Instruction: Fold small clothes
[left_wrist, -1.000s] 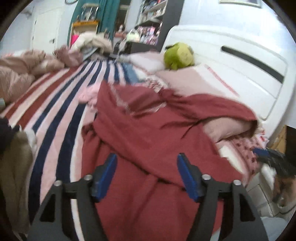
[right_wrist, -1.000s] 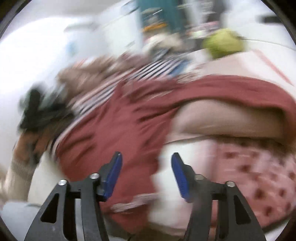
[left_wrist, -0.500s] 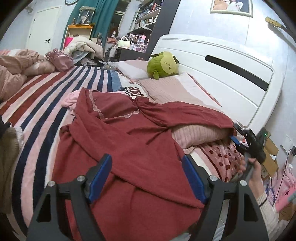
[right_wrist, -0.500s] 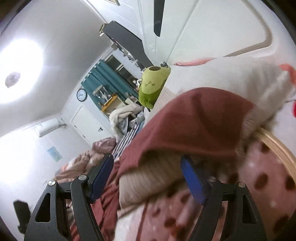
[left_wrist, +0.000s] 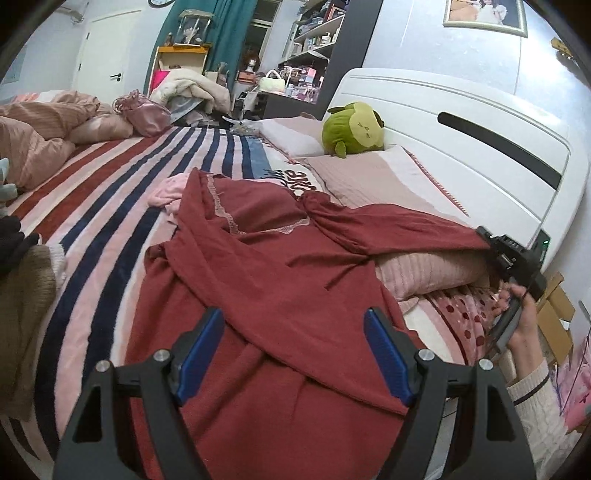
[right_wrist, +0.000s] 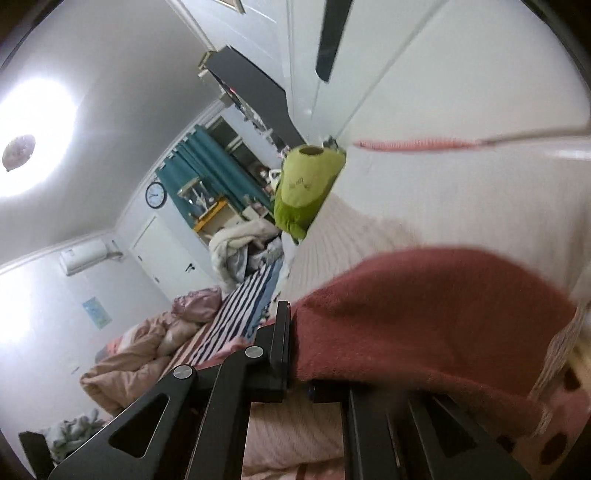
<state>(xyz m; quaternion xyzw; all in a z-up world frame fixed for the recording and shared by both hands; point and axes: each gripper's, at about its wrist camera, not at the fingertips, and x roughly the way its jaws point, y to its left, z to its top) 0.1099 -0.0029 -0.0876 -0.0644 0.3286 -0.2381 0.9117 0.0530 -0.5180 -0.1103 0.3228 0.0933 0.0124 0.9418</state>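
Since half a second ago the right gripper (left_wrist: 493, 242) has closed in on the sleeve end of the red garment (left_wrist: 280, 295), where before it hung a little off from the cloth; the left gripper has barely shifted.

From the left wrist view, the left gripper (left_wrist: 293, 356) hovers over the lower part of the garment with its blue-padded fingers (left_wrist: 197, 356) spread wide and nothing between them. The garment lies rumpled across the striped blanket (left_wrist: 110, 206), one sleeve stretched out over a pink pillow (left_wrist: 424, 269) toward the white headboard (left_wrist: 461, 129). At that sleeve's tip sits the right gripper, held by the right hand (left_wrist: 522, 317). A green plush toy (left_wrist: 352, 129) rests on the pillows further up.

From the right wrist view, the right gripper (right_wrist: 299, 380) has its fingers drawn narrow, pinching the edge of the red garment (right_wrist: 424, 325), which fills the lower right. The pink pillow (right_wrist: 295, 435) lies beneath, and the green plush toy (right_wrist: 306, 188) sits beyond it.
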